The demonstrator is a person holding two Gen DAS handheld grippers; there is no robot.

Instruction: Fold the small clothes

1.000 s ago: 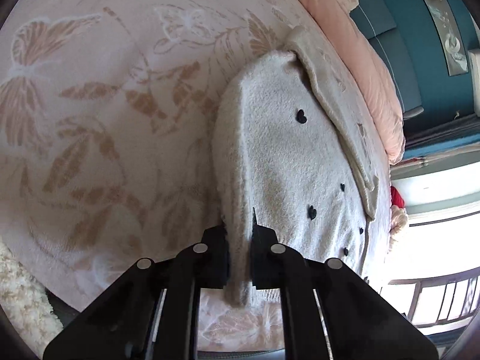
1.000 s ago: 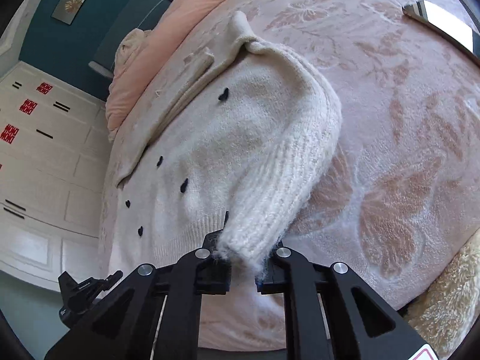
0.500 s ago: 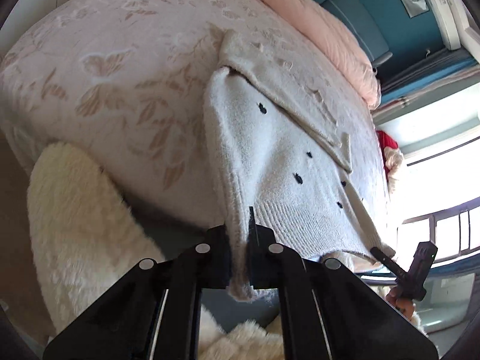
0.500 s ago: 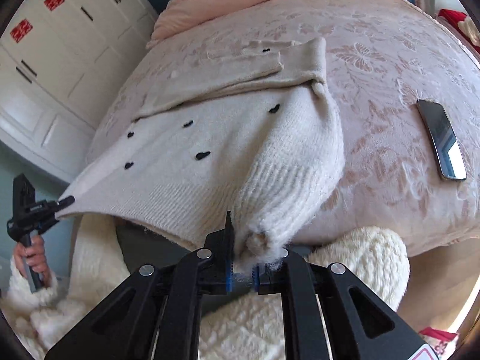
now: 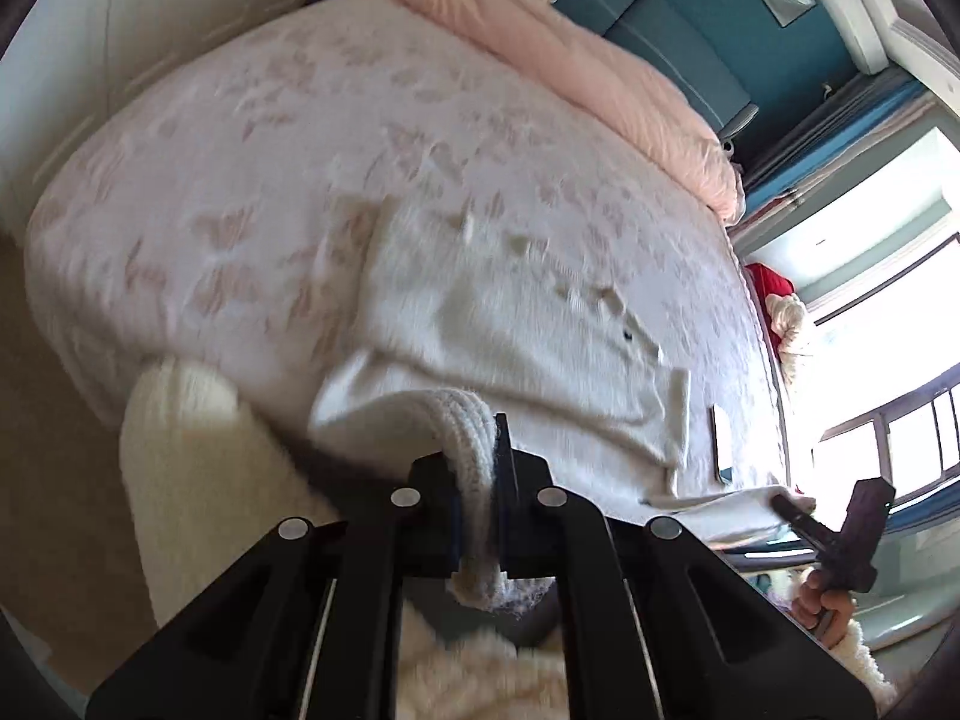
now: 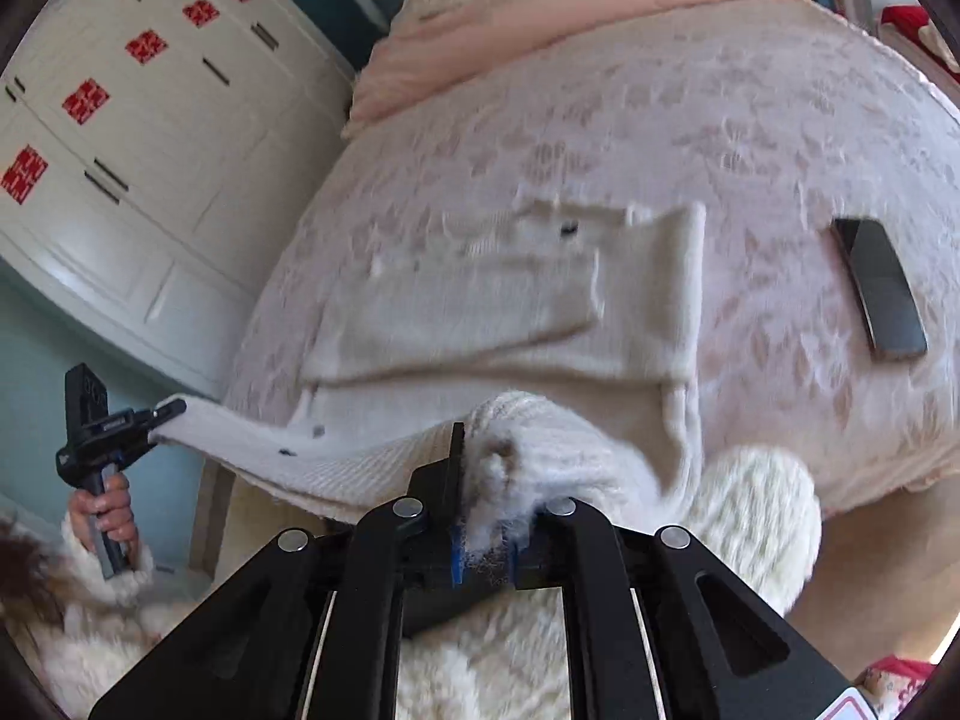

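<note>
The left tongs (image 5: 477,519) are clamped on a ribbed edge of the cream cardigan (image 5: 516,324), a thick roll of knit squeezed between the two black fingers and a tuft hanging below them. The right tongs (image 6: 486,531) are clamped on another fuzzy bunch of the same cardigan (image 6: 498,300), its fibres caught on the blue pads. The cardigan lies across the near edge of the bed (image 5: 252,180), its upper part flat on the pink patterned bedspread (image 6: 750,138) with small dark buttons showing, while its lower hem is lifted off the bed's edge and stretched between the two tongs. In the right wrist view the left tongs appear at the far left, gripped by a hand (image 6: 105,510) in a fluffy white sleeve, pulling a corner of the hem taut. A dark phone (image 6: 879,288) lies on the bedspread toward the right edge of the bed, apart from the cardigan. A peach duvet (image 5: 570,66) is heaped along the far edge, and a white wardrobe (image 6: 120,138) with red stickers stands beside the bed
</note>
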